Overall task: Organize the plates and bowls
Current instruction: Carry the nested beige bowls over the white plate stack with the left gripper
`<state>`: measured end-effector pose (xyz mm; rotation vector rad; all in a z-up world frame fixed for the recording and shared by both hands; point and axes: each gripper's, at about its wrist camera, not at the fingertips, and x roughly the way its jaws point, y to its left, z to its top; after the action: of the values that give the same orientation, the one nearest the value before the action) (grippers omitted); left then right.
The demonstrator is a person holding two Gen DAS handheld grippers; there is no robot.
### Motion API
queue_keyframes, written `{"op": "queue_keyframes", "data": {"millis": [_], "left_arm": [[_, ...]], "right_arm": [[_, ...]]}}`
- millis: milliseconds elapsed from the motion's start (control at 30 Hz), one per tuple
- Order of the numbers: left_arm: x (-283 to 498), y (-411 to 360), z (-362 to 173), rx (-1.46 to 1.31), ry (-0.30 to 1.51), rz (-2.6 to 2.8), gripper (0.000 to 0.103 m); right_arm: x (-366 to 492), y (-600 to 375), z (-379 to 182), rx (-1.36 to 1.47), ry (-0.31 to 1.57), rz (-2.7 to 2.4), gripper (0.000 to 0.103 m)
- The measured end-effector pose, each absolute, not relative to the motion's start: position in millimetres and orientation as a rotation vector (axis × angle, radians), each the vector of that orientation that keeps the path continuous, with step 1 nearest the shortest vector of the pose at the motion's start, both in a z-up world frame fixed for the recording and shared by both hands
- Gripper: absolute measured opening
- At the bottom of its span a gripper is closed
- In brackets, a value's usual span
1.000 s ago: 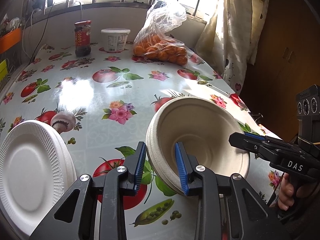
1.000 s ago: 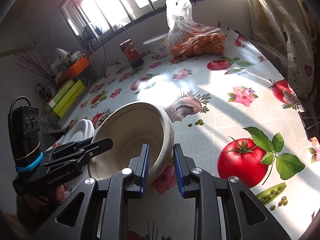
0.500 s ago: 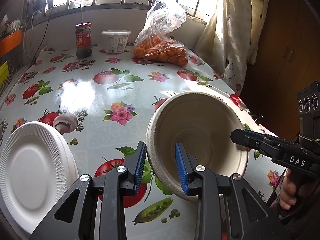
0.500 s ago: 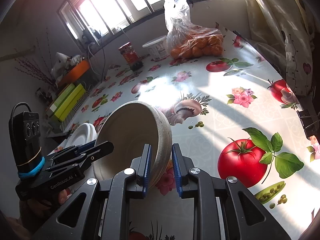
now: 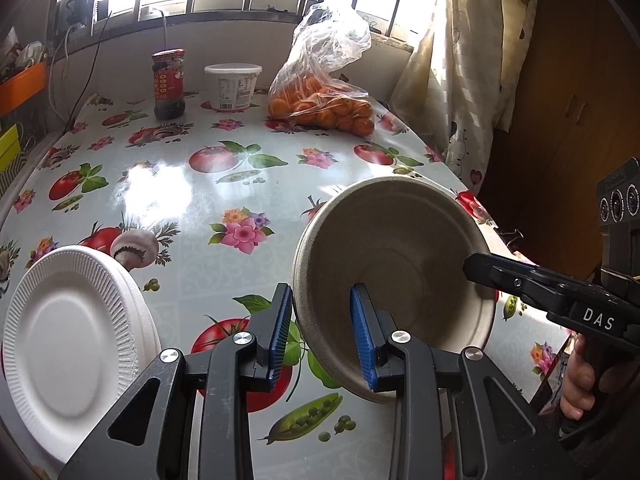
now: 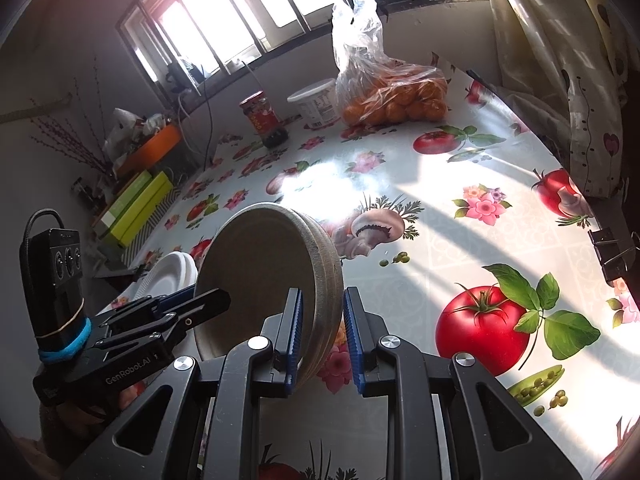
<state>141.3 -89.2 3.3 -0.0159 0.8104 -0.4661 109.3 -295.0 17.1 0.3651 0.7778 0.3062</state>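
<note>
The stack of paper bowls (image 5: 394, 264) hangs tipped above the flowery tablecloth (image 5: 192, 200), its thin rim pinched by the left gripper (image 5: 320, 336) and the right gripper (image 6: 322, 336), and it looks light and bendy, so hold the rim softly

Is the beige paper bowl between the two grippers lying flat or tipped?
Tipped. The beige paper bowl stands on edge above the tablecloth, its empty inside facing the left wrist camera.

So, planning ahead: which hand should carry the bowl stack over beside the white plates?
Left, probably: the white plates lie beside the left gripper; the right gripper clamps the bowl stack opposite.
</note>
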Motion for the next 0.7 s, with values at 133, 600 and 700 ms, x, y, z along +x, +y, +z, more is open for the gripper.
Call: {"op": "queue_keyframes", "data": {"millis": [133,600,700], "left_arm": [[140,-86,7,-0.031,0.807,-0.463,0.031],[135,-64,24,-0.05,0.774,-0.423,0.031],[134,-58,26,-0.057,0.773,-0.403,0.031]], "right_arm": [[111,-293,20,0.362,0.772,0.31,0.02],[117,-273,40,0.346,0.747,0.358,0.02],[119,-267,42,0.346,0.748,0.371,0.021]]}}
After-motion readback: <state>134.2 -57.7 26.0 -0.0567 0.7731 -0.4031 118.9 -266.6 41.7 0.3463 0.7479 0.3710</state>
